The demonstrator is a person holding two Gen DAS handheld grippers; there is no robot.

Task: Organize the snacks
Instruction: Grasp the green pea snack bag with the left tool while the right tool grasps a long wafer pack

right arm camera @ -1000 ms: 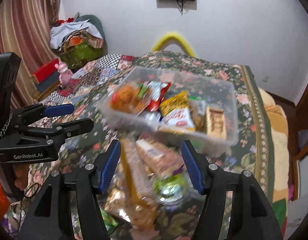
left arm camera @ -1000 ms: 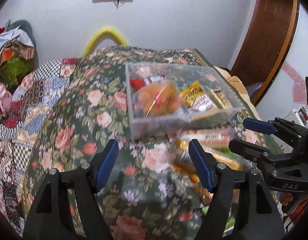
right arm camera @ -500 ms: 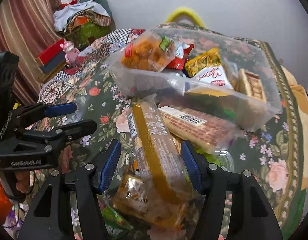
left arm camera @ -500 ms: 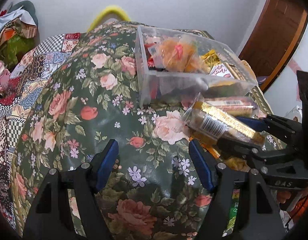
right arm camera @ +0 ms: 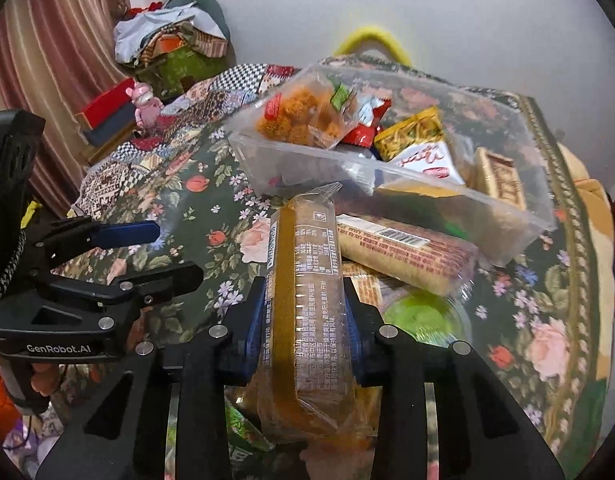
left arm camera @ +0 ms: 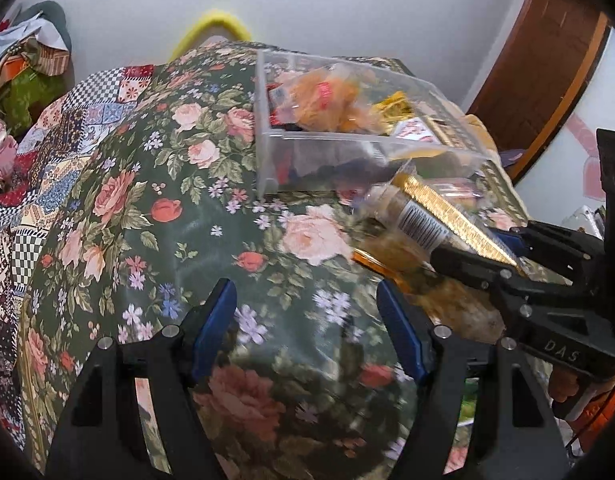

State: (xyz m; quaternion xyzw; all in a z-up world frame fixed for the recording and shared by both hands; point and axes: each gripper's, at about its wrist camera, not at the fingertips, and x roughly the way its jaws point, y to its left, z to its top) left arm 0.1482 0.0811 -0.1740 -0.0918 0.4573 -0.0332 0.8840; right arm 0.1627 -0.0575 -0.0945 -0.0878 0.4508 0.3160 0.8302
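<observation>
A clear plastic bin (right arm camera: 503,200) (left arm camera: 267,160) holding several snack packs stands on the floral tablecloth. My right gripper (right arm camera: 303,316) is shut on a long clear pack with a gold stripe (right arm camera: 307,292), held in front of the bin; in the left wrist view the gripper (left arm camera: 491,256) and the pack (left arm camera: 423,216) show at the right. My left gripper (left arm camera: 307,324) is open and empty over the cloth, left of the pile; it also shows in the right wrist view (right arm camera: 163,252).
Loose snacks lie in front of the bin: a long red-printed biscuit pack (right arm camera: 407,252), a green-lidded cup (right arm camera: 419,316), smaller packs under the held one. A patchwork cloth (left arm camera: 31,184) covers the left table edge. Clothes pile (right arm camera: 171,44) and a wooden door (left arm camera: 547,60) stand behind.
My right gripper has closed on the gold-striped pack, which was lying on the pile between open jaws. Both cameras have tilted and moved closer to the table. The left gripper stayed open.
</observation>
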